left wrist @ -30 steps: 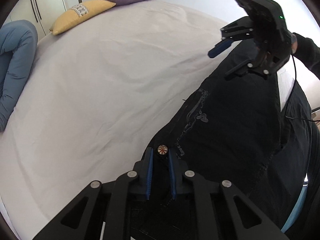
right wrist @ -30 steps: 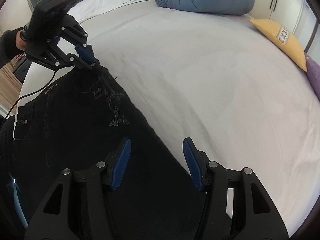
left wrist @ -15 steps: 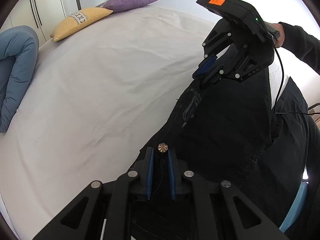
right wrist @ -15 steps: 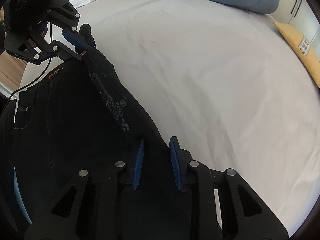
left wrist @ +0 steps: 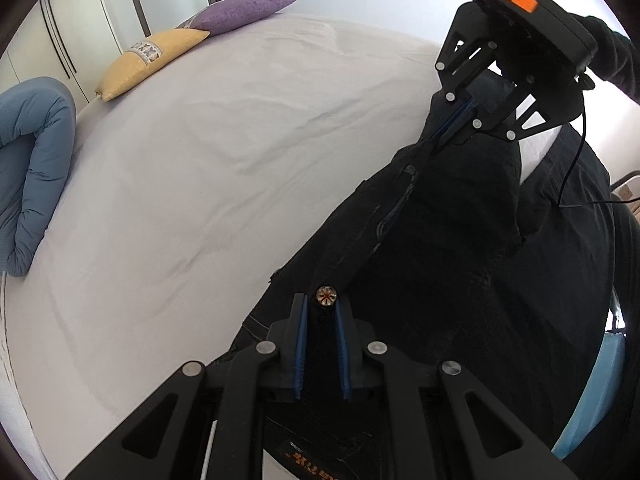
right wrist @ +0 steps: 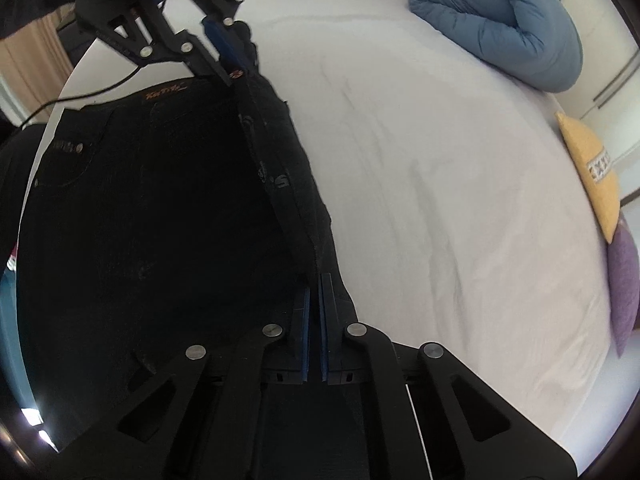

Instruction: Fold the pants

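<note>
Black denim now pinched at both ends. Right gripper (right wrist: 315, 292) has just been closing: jaws wide apart a second ago with the pants (right wrist: 160, 208) edge between them, now pressed together on that edge, fabric running straight out from between the pads. Left gripper (left wrist: 321, 320) unchanged, clamped narrow on the waistband right behind the metal button (left wrist: 326, 295).

Edge between the two grippers reads taut and raised, where it lay flat on the white sheet (left wrist: 192, 184) before. Rest of the pants hangs down on the near side of the bed, toward the person's dark sleeve (left wrist: 612, 56).

My read: grasp phase done, fold sweep starting. Next is carrying that edge across; risk is the thin edge slipping from the right pinch.

Far side: blue duvet (right wrist: 508, 28), yellow pillow (left wrist: 148, 60), purple pillow (left wrist: 240, 12), all well apart from the pants.
</note>
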`<state>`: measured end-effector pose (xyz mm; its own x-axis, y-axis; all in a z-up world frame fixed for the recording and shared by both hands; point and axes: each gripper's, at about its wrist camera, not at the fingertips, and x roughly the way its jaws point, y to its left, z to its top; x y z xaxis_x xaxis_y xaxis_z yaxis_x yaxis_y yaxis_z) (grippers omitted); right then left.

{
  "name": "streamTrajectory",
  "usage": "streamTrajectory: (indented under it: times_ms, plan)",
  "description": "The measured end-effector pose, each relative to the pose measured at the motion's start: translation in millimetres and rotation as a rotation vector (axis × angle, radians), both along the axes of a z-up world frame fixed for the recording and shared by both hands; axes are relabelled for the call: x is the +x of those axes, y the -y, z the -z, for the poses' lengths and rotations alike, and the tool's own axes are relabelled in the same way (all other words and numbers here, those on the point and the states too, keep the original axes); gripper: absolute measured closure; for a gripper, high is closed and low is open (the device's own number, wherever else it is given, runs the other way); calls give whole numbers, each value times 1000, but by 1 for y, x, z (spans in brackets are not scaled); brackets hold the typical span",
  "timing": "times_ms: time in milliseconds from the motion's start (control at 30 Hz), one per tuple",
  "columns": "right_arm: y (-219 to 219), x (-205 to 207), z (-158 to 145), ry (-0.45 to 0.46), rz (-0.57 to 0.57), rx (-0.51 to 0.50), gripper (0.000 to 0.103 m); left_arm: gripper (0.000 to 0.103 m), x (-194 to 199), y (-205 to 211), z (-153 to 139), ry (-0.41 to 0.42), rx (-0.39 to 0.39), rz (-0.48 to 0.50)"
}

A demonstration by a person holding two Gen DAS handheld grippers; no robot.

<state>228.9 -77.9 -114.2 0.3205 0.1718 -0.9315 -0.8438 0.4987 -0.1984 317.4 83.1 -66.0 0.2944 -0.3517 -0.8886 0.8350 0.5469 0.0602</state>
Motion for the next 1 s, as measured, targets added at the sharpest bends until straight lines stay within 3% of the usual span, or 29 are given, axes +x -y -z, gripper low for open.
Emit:
streamTrajectory:
  times_ms: [100,167,233,433,700,800,1000]
  plan:
    - [-22,-52,6,121,-143,-147,101,90,-36,0,0,25,24,40]
    - [-41,-94,24,226,-285,-306,101,90,-61,4,2,35,47,71]
    - [-52,-134,40,276,-414,-403,101,90,-85,7,8,51,86,97]
    - [-68,-199,66,292,-576,-496,101,90,-142,6,24,43,124,149]
    - [-65,-271,88,371,-804,-654,101,91,-204,22,45,124,264,328]
    - [-75,-292,86,373,-838,-669,101,91,-224,24,52,157,310,384]
    - [-96,-324,74,347,-824,-599,101,91,-256,14,62,199,396,453]
